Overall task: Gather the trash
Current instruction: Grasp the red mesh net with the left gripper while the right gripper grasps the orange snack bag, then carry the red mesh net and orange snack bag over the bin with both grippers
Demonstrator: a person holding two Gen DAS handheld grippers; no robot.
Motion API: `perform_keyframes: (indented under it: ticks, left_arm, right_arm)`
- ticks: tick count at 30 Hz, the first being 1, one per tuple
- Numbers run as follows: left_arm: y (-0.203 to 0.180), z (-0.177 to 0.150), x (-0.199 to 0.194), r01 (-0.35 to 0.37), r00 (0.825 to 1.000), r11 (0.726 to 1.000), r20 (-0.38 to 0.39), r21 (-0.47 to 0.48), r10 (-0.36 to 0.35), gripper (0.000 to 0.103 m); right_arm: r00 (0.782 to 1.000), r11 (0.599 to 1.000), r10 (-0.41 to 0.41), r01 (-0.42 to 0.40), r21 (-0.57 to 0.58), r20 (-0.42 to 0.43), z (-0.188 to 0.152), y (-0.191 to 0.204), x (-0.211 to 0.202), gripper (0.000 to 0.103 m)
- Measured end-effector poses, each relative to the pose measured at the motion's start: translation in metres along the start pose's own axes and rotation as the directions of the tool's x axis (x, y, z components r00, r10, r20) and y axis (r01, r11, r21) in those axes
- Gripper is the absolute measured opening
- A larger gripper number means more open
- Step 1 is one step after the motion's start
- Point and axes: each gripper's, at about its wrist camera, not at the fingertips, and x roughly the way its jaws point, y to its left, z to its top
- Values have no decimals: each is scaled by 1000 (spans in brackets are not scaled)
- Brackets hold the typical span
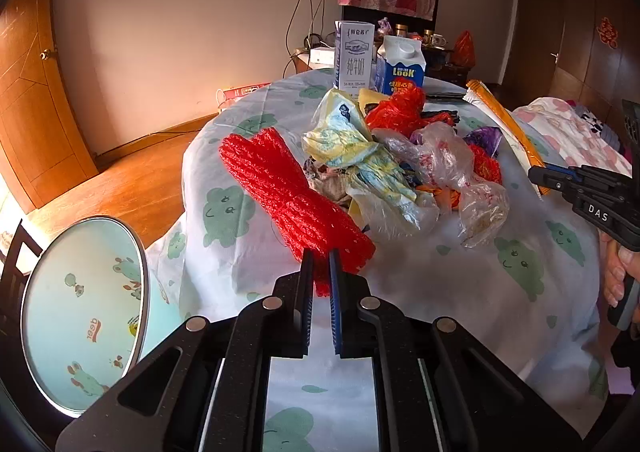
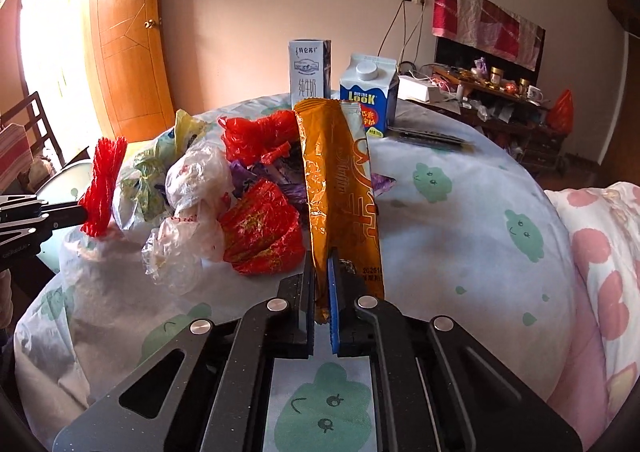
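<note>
A heap of trash lies on the round table: clear plastic bags (image 1: 444, 168), crumpled red wrappers (image 2: 260, 236) and a yellowish bag (image 1: 344, 136). My left gripper (image 1: 321, 254) is shut on the near end of a red foam net sleeve (image 1: 288, 192), which stretches away toward the heap. The same red foam net sleeve (image 2: 104, 184) shows at the left of the right wrist view, pinched by the left gripper (image 2: 82, 214). My right gripper (image 2: 321, 252) is shut on the lower end of a long orange snack wrapper (image 2: 340, 188). In the left wrist view the right gripper (image 1: 534, 174) holds that orange wrapper (image 1: 504, 120) at the right.
Two milk cartons (image 1: 354, 52) (image 1: 400, 66) stand at the table's far side. A round bin (image 1: 84, 312) with a cartoon print sits low at the left, beside the table. The tablecloth (image 2: 460, 236) has green figures. A pink-patterned quilt (image 2: 600, 272) lies at the right. A hand (image 1: 618, 272) grips the right gripper's handle.
</note>
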Motion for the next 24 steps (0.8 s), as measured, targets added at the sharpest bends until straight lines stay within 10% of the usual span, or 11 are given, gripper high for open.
perform_keyframes:
  ticks: [24]
  left_arm:
    - [105, -19, -48, -188, 982, 972, 6, -138, 191, 7]
  right_arm:
    - [977, 971, 198, -183, -156, 82, 59, 133, 10, 6]
